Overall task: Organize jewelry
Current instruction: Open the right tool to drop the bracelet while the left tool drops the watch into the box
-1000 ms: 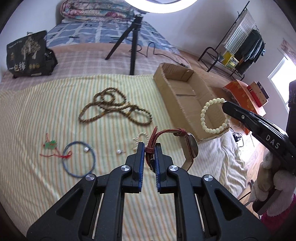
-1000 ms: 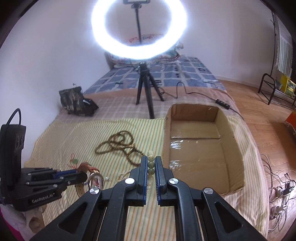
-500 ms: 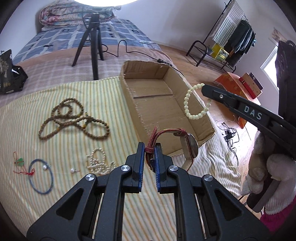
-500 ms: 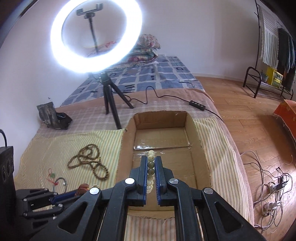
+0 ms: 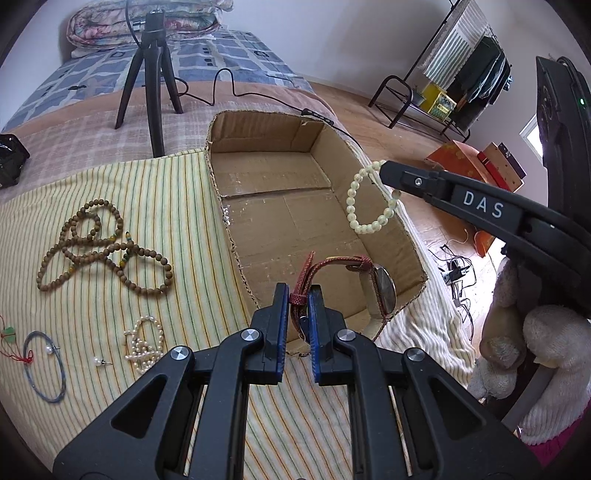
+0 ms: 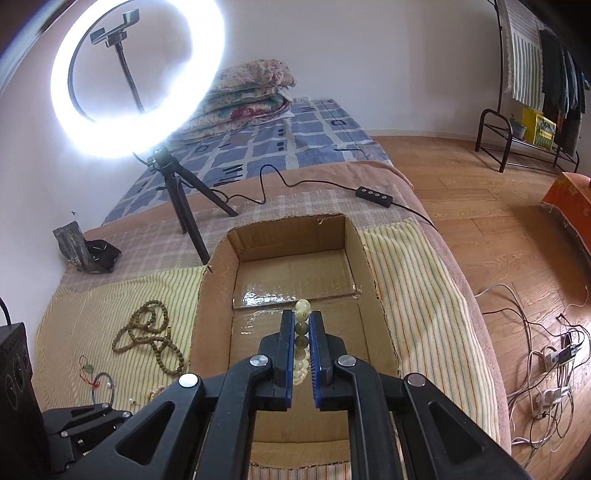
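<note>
Left hand-held gripper clamping red-strapped watch, right hand-held gripper pinching pale bead bracelet (glossy, cream)

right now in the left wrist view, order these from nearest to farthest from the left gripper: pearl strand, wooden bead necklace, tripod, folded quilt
1. Pearl strand: on the striped cloth, just left of the left gripper.
2. Wooden bead necklace: further left and beyond the pearls on the same cloth.
3. Tripod: standing on the bed past the cloth.
4. Folded quilt: at the far end of the bed, behind the tripod.
</note>
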A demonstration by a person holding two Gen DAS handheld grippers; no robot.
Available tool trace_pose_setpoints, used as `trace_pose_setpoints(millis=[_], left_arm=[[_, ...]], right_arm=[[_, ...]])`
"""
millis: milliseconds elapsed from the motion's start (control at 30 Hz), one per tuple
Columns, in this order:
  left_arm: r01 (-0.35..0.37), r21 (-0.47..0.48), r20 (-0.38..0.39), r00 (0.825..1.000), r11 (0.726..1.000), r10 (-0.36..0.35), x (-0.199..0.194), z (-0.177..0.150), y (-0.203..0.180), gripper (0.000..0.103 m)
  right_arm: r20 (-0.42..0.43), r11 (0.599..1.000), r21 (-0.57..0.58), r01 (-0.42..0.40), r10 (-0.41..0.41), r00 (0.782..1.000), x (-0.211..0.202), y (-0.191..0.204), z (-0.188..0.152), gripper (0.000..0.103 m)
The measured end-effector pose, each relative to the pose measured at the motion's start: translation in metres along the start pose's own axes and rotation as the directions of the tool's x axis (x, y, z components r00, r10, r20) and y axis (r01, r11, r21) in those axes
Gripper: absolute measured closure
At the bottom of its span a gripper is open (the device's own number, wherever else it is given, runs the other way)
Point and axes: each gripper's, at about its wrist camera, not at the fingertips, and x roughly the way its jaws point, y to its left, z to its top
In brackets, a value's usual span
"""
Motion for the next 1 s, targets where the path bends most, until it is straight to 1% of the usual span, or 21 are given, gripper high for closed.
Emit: trace_pose_setpoints(millis=[100,133,167,200,233,367,433,733,867,1000], left_arm=[[0.009,0.005,-0.009,1.0,1.0,-0.009,0.002,0.0,-0.001,0.095],[0.01,-0.001,-0.01,1.0,1.0,-0.01,0.002,0.001,0.0,0.092],[0.011,-0.008,-0.011,1.0,1.0,-0.011,0.002,0.001,0.001,0.087],[0.018,-0.017,-0.013,1.0,1.0,-0.018,0.001,0.002,0.002,0.086],[0.02,-0.021,-0.011,1.0,1.0,-0.02,0.0,0.002,0.003,0.086],[0.009,-0.011,0.007,1.0,1.0,-0.009,-0.006,0.003,0.003,0.086],[0.007,-0.008,0.007,1.0,1.0,-0.007,-0.007,0.002,0.003,0.086],[-0.017,0.013,0.013,1.0,1.0,0.017,-0.017,-0.003,0.005,0.086],[-0.028,0.015,0.011,1.0,1.0,0.027,-0.025,-0.008,0.013,0.086],[-0.056,0.021,0.023,0.998,0.998,0.055,-0.038,-0.014,0.026,0.086]], right_arm=[[-0.006,1.0,-0.006,0.003,-0.003,1.0,0.004,0.002,0.0,0.098],[-0.004,1.0,-0.003,0.007,-0.007,1.0,0.004,0.002,0.001,0.097],[-0.003,1.0,0.003,0.012,-0.012,1.0,0.005,0.002,0.002,0.093],[0.002,1.0,0.013,0.015,-0.015,1.0,0.004,0.001,0.002,0.074],[0.01,1.0,0.023,0.011,-0.011,1.0,0.003,0.0,0.003,0.061],[0.02,0.999,0.031,0.02,-0.021,1.0,-0.001,-0.001,0.004,0.058],[0.025,0.999,0.027,0.031,-0.032,0.999,-0.003,0.0,0.003,0.048],[0.04,0.999,0.018,0.046,-0.047,0.998,-0.012,0.003,0.003,0.047],[0.053,0.998,0.019,0.061,-0.062,0.997,-0.018,0.004,0.003,0.046],[0.069,0.998,0.031,0.062,-0.064,0.996,-0.028,0.005,0.001,0.046]])
